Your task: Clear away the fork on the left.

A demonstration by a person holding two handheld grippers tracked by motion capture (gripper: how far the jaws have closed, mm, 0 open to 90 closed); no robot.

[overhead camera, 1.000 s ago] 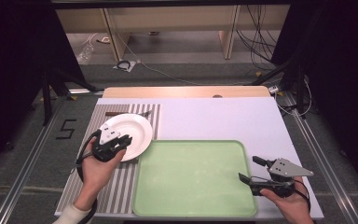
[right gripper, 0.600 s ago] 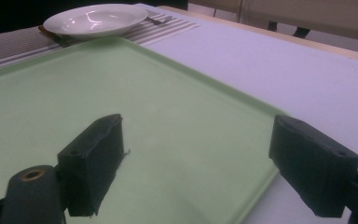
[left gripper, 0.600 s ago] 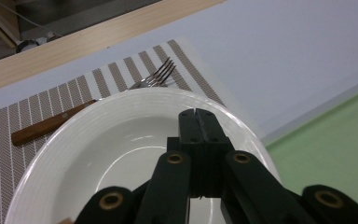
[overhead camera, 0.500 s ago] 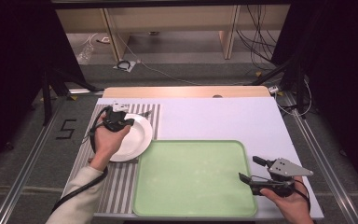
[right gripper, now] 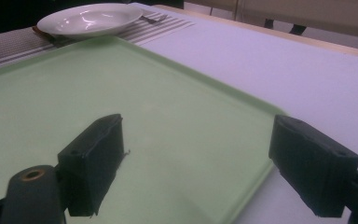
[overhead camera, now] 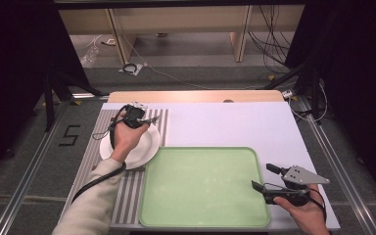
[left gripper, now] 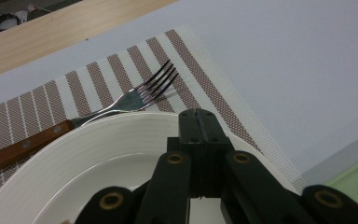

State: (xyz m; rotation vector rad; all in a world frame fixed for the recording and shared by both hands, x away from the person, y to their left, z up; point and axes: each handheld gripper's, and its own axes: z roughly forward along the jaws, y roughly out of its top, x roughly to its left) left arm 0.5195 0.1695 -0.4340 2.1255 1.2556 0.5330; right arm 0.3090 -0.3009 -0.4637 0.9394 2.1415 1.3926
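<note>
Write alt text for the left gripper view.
The left gripper, jaws shut and empty, hangs over the far rim of a white plate. Just beyond, a wooden-handled fork lies on a striped placemat, its handle partly hidden by the plate; a green tray corner shows at right.

The fork (left gripper: 121, 103) handle runs off the left edge; the left hand (overhead camera: 126, 137) seemingly hides the plate (overhead camera: 147, 147) centre.

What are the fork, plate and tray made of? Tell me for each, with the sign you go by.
Fork: shiny metal tines, apparently steel, by the glints; brown wooden-looking handle with two rivets.
Plate: glossy white, likely glazed ceramic, going by the highlights on its rim; hard plastic is possible.
Tray: matte pale green with a moulded raised rim, probably plastic.
</note>
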